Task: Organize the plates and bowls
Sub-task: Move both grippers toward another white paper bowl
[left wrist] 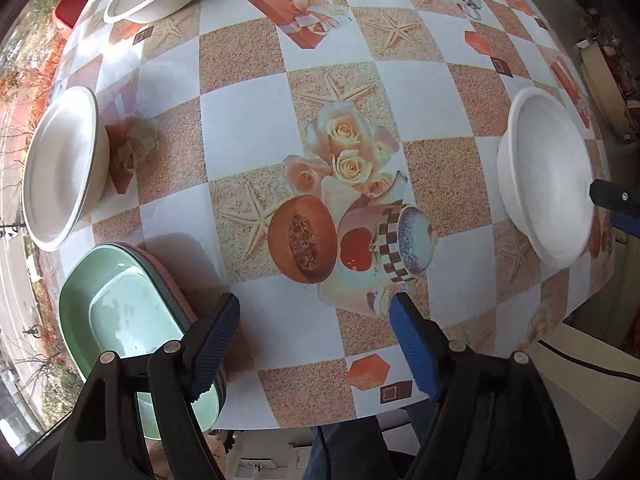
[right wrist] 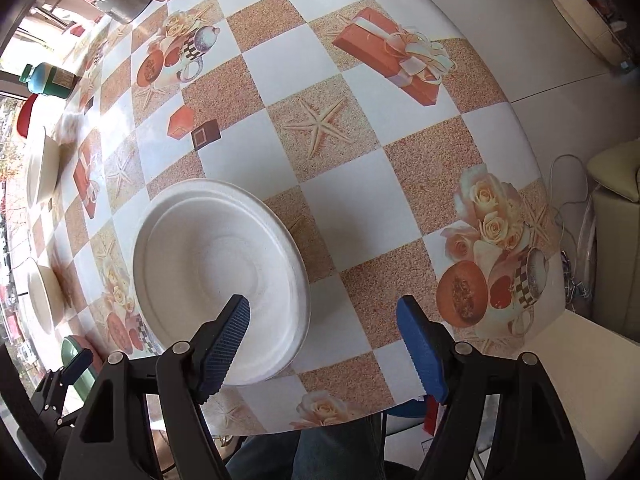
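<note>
White bowl [right wrist: 222, 280] lies under the left finger [right wrist: 224, 344] of the right gripper [right wrist: 324, 344]; jaws apart, nothing clamped.

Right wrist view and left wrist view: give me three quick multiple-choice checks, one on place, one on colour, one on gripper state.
1. In the right wrist view, where is the white paper bowl?
A. Near the table's front edge
B. At the far edge
C. On the floor

2. What colour is the top dish of the stacked plastic plates by the left gripper?
A. Red
B. Pale green
C. Black

3. How is the right gripper?
A. Shut on the bowl
B. Shut on nothing
C. Open

Answers: 1 A, the bowl sits close to the near edge of the table. 2 B, green over a pink one. 3 C, fingers stand wide apart.
</note>
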The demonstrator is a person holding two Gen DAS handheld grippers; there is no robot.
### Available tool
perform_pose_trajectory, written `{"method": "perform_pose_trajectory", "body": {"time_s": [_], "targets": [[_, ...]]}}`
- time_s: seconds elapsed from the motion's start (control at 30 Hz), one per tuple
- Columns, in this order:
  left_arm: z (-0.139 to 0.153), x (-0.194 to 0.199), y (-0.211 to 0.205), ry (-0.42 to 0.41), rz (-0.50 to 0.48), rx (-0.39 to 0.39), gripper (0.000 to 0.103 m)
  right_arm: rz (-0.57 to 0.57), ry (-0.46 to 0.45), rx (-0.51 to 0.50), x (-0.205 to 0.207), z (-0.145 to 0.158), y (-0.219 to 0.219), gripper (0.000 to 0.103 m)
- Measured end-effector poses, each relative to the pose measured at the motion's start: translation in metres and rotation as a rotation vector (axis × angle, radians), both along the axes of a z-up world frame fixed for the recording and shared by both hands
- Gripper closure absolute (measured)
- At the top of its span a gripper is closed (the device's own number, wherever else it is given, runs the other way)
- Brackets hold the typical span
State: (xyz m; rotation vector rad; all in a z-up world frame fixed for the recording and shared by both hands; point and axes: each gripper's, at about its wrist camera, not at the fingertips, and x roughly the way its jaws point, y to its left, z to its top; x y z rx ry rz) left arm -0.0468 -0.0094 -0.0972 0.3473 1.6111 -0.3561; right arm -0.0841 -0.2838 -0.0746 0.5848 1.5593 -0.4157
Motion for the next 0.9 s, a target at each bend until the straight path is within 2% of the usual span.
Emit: {"method": "perform_pose_trajectory", "body": {"time_s": [0.17,0.37,0.63,0.8,0.9], "targets": [[-0.020,-0.027,0.032,0.051,0.001,-0.010,0.023,0.064,-0.024,-0.024,0.012,0.018,0.034,0.026],[-0.027,-0.062,0.042,0.043,-0.011,-0.022,0.023,0.171,-0.063,-0.024,0.032,0.037,0.079,0.026],[-0.041,-0.058,0.110,0.046,0.061,-0.034,0.023,0.294,-0.081,-0.018,0.040,0.034,0.128,0.026],[-0.027,-0.062,0.141,0.018,0.056,-0.078,0.023,0.341,-0.076,-0.016,0.045,0.029,0.150,0.026],[-0.009,-0.063,0.151,-0.020,0.048,-0.122,0.023,0.360,-0.073,-0.012,0.050,0.029,0.159,0.026]]}}
